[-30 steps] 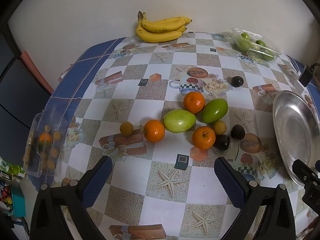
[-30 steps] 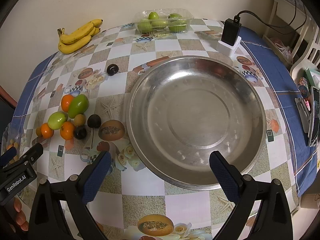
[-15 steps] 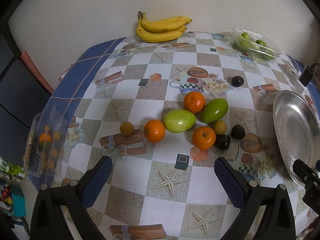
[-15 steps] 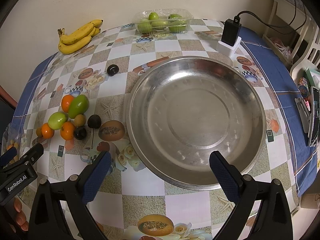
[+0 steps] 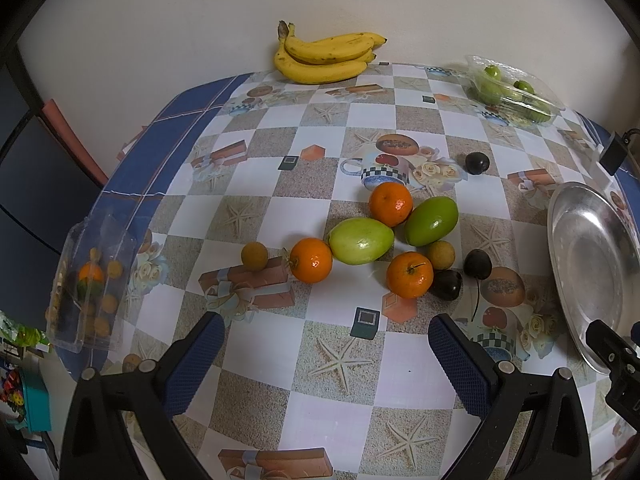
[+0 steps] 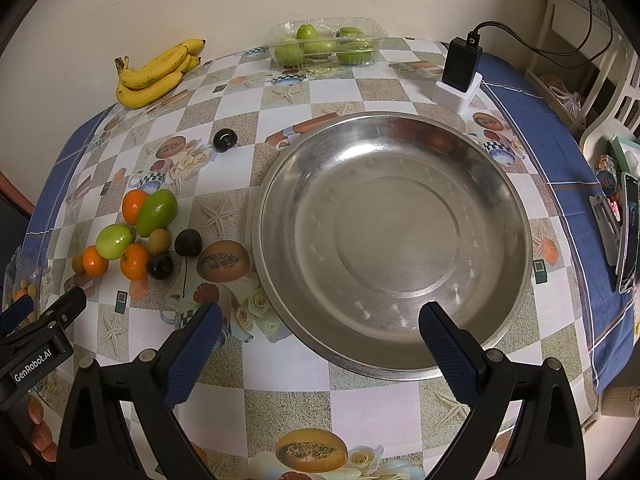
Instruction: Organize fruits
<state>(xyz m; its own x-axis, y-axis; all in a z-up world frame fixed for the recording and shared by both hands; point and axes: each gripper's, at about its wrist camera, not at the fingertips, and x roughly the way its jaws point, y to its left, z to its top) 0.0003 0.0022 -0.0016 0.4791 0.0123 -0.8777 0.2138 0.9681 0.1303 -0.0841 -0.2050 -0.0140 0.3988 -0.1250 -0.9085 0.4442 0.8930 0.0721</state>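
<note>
A cluster of loose fruit lies on the patterned tablecloth: three oranges (image 5: 409, 274), two green fruits (image 5: 361, 241), small tan fruits (image 5: 253, 256) and dark plums (image 5: 477, 264). In the right wrist view the same cluster (image 6: 136, 232) sits left of a large steel bowl (image 6: 516, 216) with nothing in it. My left gripper (image 5: 326, 344) hovers open in front of the fruit, nothing between its fingers. My right gripper (image 6: 320, 332) is open over the bowl's near rim. One more plum (image 6: 225, 140) lies apart, farther back.
Bananas (image 5: 326, 58) rest at the back by the wall. A clear tub of green fruits (image 6: 326, 46) stands at the back. A clear box of small fruits (image 5: 90, 280) sits at the left table edge. A black charger (image 6: 462, 70) and a phone (image 6: 630, 232) are on the right.
</note>
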